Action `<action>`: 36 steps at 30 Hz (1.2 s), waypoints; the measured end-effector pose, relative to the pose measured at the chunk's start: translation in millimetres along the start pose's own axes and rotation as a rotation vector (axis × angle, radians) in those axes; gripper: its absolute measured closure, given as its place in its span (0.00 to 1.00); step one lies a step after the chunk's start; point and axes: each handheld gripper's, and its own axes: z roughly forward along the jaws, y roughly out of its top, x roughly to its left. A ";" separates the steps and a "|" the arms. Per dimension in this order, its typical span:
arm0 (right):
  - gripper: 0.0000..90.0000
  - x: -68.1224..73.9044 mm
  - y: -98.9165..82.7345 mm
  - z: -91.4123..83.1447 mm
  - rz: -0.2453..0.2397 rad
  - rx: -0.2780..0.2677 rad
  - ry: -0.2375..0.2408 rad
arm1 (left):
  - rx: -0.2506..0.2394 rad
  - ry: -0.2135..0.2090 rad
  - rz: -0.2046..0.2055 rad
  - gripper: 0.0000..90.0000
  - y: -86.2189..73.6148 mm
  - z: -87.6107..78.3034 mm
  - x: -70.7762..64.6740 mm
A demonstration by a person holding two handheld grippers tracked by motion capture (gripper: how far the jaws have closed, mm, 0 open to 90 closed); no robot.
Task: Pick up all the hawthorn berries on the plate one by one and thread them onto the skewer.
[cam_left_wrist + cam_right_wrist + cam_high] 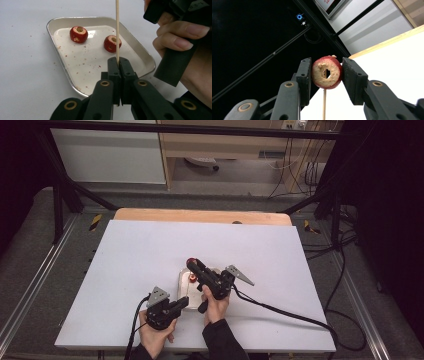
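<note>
Two fruits wait in the tray (62, 22) on the bench; left gripper (117, 62) fingers pinch the skewer (117, 30) upright so the right gripper (326, 75), pinching a cored fruit (325, 77), threads it.

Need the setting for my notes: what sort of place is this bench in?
Probably a lab or recording bay, not a kitchen: a black metal frame surrounds the white table, cables trail on the floor, and a small camera is mounted on a post.

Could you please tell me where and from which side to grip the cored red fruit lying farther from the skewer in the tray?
Grip that fruit across its round red sides, coming from above the tray. Its cored hole faces up, so the fingers stay clear of it.
</note>
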 end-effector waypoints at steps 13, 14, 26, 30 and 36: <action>0.68 1.8 0.8 -1.3 -0.029 0.019 -0.016 | 0.001 -0.010 0.002 0.99 2.6 -1.7 3.8; 0.68 2.5 1.1 -1.5 -0.023 0.024 -0.017 | 0.006 -0.012 -0.003 0.99 2.9 -1.3 3.9; 0.68 4.6 7.0 -5.7 -0.084 0.073 -0.013 | 0.022 -0.007 0.012 0.99 4.6 -2.9 8.2; 0.68 2.0 8.6 -8.4 -0.057 0.102 -0.019 | 0.036 -0.004 0.042 0.99 2.9 -0.7 6.5; 0.68 -0.8 19.7 -11.5 -0.040 0.190 -0.025 | 0.061 0.034 0.133 0.99 6.4 -2.7 14.9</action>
